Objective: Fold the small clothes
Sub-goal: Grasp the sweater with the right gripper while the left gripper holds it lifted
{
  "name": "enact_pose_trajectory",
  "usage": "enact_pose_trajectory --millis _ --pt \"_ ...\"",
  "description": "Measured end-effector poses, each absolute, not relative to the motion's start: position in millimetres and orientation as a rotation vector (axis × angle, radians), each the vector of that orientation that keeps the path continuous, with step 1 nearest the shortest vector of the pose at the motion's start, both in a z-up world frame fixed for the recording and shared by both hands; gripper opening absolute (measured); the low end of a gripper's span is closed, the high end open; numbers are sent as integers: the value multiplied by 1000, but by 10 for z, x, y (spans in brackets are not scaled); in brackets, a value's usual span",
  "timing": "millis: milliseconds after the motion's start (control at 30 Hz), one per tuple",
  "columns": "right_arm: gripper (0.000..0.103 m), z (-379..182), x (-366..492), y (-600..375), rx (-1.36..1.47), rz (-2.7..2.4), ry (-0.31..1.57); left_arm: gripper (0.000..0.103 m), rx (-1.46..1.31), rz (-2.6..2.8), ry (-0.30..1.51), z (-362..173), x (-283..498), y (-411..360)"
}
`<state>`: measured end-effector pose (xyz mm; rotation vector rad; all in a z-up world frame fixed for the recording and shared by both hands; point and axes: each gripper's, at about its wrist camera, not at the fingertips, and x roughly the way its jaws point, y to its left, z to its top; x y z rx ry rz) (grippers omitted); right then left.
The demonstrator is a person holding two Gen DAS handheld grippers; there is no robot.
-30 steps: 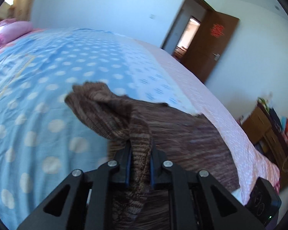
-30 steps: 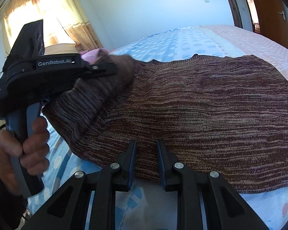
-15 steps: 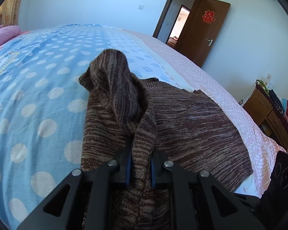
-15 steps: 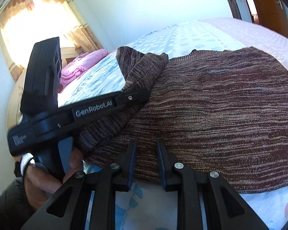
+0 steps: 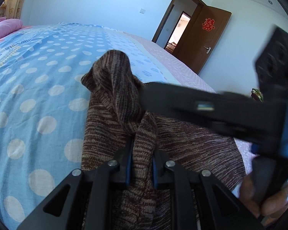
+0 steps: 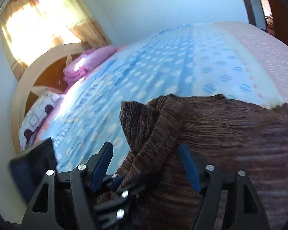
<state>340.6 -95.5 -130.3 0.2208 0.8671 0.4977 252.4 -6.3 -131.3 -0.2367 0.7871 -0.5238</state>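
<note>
Left tool (image 5: 141,164): jaws clamped on a raised fold of the brown knit sweater (image 5: 192,140), which lies on the blue dotted bed cover (image 5: 38,95) directly ahead of the tool. Right tool (image 6: 146,164): jaws wide apart, straddling the same bunched fold (image 6: 153,126), with the left tool just beneath it. Risks, as judged: the two tools may collide, being so close; if the right tool closes on too few layers, the fold could slip and the knit drag crookedly across the cover.
</note>
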Motion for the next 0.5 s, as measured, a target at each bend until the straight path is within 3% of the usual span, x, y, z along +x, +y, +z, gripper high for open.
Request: enact_pose_trajectory --millis 133,200,300,500 --pt "69 -1457 3537 -774 123 514 907 19 -264 -538 786 -1326 2529 -19" --pt "34 -1481 3545 -805 95 488 906 19 -279 -544 788 -1333 2542 0" --pt "19 -1514 3608 -983 193 465 904 20 -288 -549 790 -1339 2561 4" --pt "14 -1463 3470 -1190 336 454 852 19 -249 -534 788 -1292 2539 -63"
